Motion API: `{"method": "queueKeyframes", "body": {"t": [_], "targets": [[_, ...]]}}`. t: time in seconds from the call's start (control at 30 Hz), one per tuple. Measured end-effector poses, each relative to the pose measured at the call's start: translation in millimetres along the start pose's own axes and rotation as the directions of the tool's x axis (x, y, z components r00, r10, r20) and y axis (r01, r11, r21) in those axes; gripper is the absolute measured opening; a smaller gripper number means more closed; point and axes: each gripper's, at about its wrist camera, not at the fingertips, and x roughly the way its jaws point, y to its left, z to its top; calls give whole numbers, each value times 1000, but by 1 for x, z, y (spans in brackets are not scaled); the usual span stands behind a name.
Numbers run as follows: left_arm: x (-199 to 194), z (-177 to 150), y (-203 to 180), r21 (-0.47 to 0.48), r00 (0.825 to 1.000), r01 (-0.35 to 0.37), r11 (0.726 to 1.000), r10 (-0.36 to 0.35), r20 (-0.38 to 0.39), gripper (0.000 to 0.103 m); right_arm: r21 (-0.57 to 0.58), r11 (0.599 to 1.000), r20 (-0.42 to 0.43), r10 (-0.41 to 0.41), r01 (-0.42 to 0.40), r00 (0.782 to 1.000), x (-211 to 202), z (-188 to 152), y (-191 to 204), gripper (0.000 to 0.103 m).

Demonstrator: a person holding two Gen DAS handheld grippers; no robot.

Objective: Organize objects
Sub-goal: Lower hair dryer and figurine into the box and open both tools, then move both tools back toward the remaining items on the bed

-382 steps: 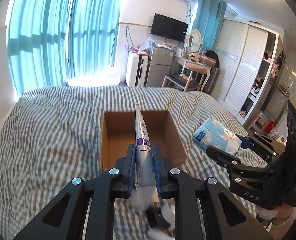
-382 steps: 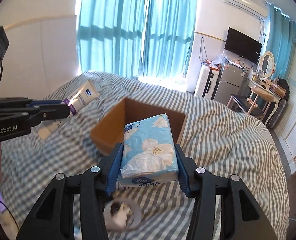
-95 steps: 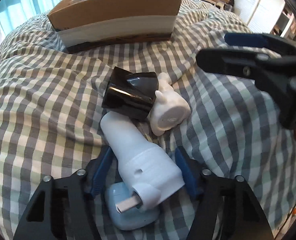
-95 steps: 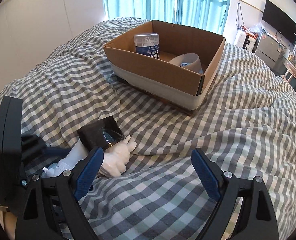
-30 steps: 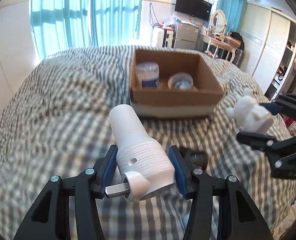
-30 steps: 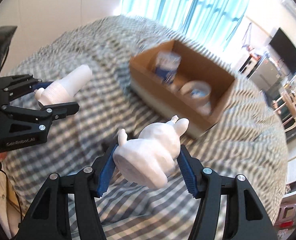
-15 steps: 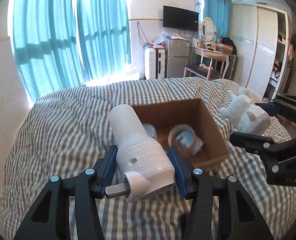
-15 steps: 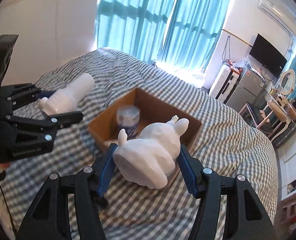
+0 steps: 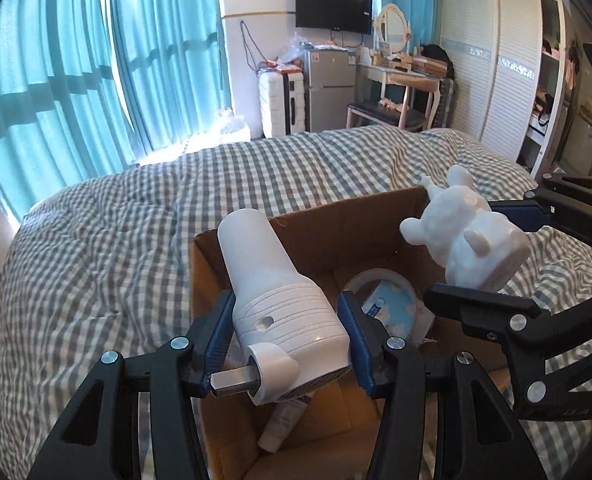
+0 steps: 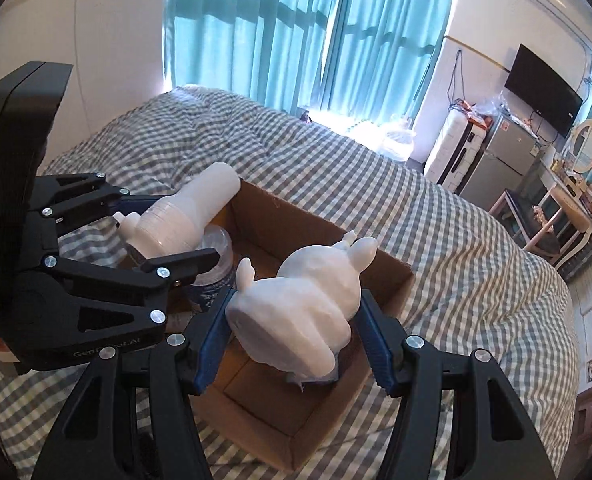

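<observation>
Left hand-held gripper is clamping a white bottle over the cardboard box | right hand-held gripper is squeezing a white bunny figurine above the same box | tape roll and tube are sitting inside | box is resting on the checkered bed

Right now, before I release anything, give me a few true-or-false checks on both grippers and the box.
1. The left gripper is shut on the white bottle. True.
2. The right gripper is open. False: it is shut on the white animal figurine.
3. Both held items are over the cardboard box. True.
4. The box holds nothing. False: a tape roll, a tube and a clear lidded jar lie inside.
5. The box sits on a wooden table. False: it rests on the checkered bedspread.
</observation>
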Motion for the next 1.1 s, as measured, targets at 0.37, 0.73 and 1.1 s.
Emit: {"method": "queueKeyframes", "body": {"t": [0.37, 0.73, 1.1], "targets": [[28, 0, 2, 59, 1000, -4, 998, 3, 17, 53, -4, 1000, -40, 20, -21, 999, 38, -16, -11, 60], [-12, 7, -8, 115, 992, -112, 987, 103, 79, 92, 61, 998, 69, 0, -5, 998, -37, -11, -23, 74], [-110, -6, -9, 24, 975, -203, 979, 199, 97, 99, 44, 999, 127, -37, 32, 991, -136, -26, -4, 79]]}}
